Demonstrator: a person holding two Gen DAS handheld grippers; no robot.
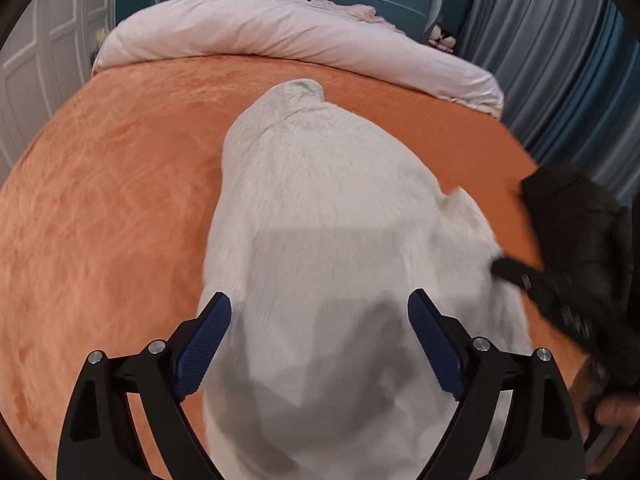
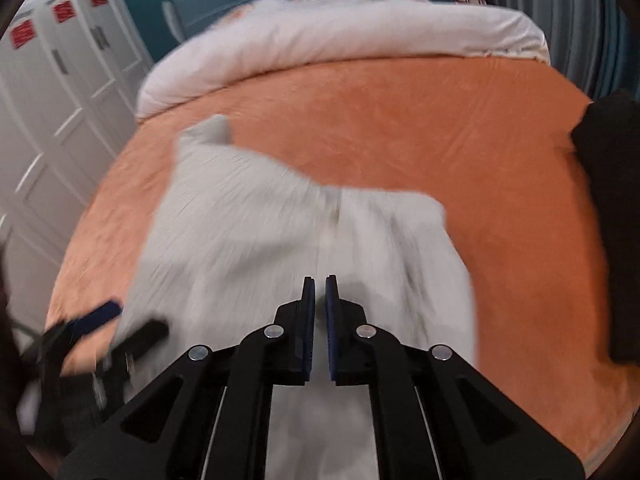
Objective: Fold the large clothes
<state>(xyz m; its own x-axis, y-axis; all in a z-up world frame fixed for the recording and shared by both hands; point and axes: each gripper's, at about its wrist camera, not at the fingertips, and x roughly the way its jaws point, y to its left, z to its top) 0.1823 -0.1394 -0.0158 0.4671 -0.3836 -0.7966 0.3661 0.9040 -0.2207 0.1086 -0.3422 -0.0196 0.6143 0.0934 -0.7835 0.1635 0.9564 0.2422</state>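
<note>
White fleece garment (image 1: 320, 216) lies on the orange bedspread (image 1: 104, 200), its length running away from both cameras toward the head of the bed. Narrow far end, rounded and slightly rumpled, points at the rolled pink duvet (image 1: 280, 32), with a strip of orange between the two. Right wrist view: same garment (image 2: 248, 232), blurred, with a seam or fold line running down its middle.

Left gripper (image 1: 320, 304): jaws spread wide, one blue pad on each side of the near part of the garment, nothing pinched between them. Its shadow falls on the fleece below.

Right gripper (image 2: 320, 284): jaws drawn nearly together, only a thin slit between the pads. White fleece shows through the slit, but I cannot tell whether any cloth is clamped.

Black bundle of cloth (image 2: 612, 216) sits at the right edge of the bed. White wardrobe doors (image 2: 60, 120) stand left, grey curtain (image 1: 560, 60) right.
</note>
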